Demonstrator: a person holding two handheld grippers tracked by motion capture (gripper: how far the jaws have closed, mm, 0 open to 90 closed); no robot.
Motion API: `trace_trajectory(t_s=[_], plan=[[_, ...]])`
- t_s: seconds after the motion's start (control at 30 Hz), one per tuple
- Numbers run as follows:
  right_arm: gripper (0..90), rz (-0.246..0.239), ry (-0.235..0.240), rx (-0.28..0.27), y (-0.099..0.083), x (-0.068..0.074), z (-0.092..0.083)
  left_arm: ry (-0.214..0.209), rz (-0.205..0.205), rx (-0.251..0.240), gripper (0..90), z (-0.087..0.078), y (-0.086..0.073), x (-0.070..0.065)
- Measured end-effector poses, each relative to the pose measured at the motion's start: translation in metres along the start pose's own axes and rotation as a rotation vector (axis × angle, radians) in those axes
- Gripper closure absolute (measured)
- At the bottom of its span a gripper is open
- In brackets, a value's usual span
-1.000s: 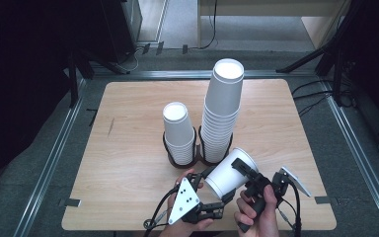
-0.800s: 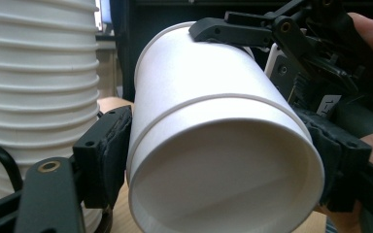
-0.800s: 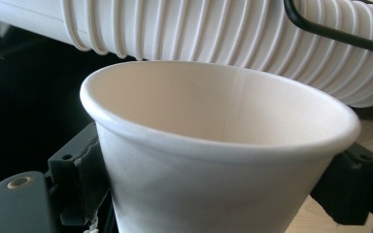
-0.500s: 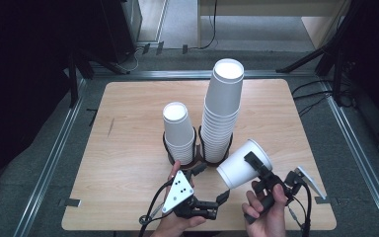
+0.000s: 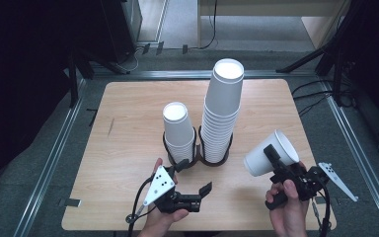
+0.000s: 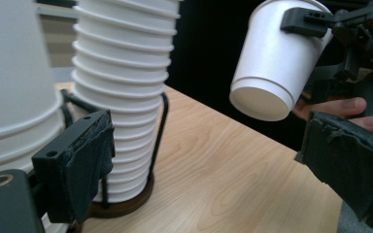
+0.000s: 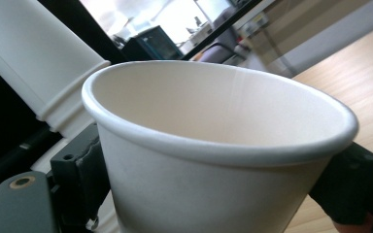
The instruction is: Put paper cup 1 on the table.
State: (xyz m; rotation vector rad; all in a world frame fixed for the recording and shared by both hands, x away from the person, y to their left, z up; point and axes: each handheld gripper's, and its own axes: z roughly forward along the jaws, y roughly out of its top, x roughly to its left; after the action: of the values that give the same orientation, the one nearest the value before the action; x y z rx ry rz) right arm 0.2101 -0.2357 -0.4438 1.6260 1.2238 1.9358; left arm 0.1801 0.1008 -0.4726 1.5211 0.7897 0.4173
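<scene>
**One cup held clear of the stacks, next stop undecided**

The right gripper [image 5: 271, 163] has its jaws clamped on a single white paper cup [image 5: 269, 154], pads on opposite sides of the wall. The cup hangs tilted above the right side of the counter [image 5: 128, 123], mouth up and away from the stacks, well apart from both. The left gripper [image 5: 195, 185] sits low near the front edge, jaws wide with nothing between them, just in front of the short stack [image 5: 177, 131].

The step in hand looks like carrying one loose cup; moving it from one stack to the other seems likely. Next the cup would need turning mouth down and lining up squarely over a stack top, then a gentle release so the pile is not knocked.

The cup is thin smooth paper, tapered, with a rolled lip and a recessed base; a hard squeeze would probably dent it. The tall stack [image 5: 222, 108] shows ridged rims along its side. Each stack stands in a dark wire holder [image 5: 212, 158] on a round base. The counter is pale wood with fine grain
</scene>
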Motion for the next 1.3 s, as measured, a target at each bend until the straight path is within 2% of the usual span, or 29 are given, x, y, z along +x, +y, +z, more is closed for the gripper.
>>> trace_trajectory(t_s=[0.1,0.17,0.23,0.43,0.6,0.83,1.0,1.07,1.17,1.23,1.3], plan=[[14.2,-0.105,-0.015,-0.013,0.002,0.003,0.0,0.034,0.008,0.011,5.4,-0.011,-0.004,0.009],[14.2,-0.139,0.003,-0.037,0.003,0.004,0.001,0.061,-0.008,0.01,5.4,-0.019,-0.007,0.017],[14.1,-0.19,-0.016,-0.054,0.002,0.005,0.003,0.09,-0.023,0.01,5.4,-0.027,-0.01,0.026],[14.1,-0.296,-0.051,-0.101,0.004,0.0,0.014,0.156,-0.015,0.02,5.4,-0.047,-0.015,0.045],[14.1,-0.352,-0.091,-0.103,0.008,-0.007,0.026,0.207,-0.023,0.031,5.4,-0.061,-0.021,0.06],[14.1,-0.472,-0.164,-0.094,0.008,-0.019,0.049,0.276,-0.053,0.02,5.4,-0.078,-0.026,0.08],[14.1,-0.519,-0.177,-0.066,0.001,-0.029,0.07,0.302,-0.103,-0.003,5.4,-0.088,-0.027,0.091],[14.1,-0.523,-0.182,-0.056,-0.001,-0.034,0.078,0.319,-0.114,-0.007,5.4,-0.091,-0.028,0.094],[14.1,-0.558,-0.171,-0.061,-0.004,-0.041,0.09,0.352,-0.111,0.0,5.4,-0.094,-0.032,0.102],[14.1,-0.582,-0.184,-0.056,-0.006,-0.045,0.099,0.367,-0.133,0.005,5.4,-0.096,-0.035,0.108],[14.1,-0.587,-0.196,-0.048,-0.008,-0.049,0.107,0.393,-0.137,0.01,5.4,-0.099,-0.039,0.115]])
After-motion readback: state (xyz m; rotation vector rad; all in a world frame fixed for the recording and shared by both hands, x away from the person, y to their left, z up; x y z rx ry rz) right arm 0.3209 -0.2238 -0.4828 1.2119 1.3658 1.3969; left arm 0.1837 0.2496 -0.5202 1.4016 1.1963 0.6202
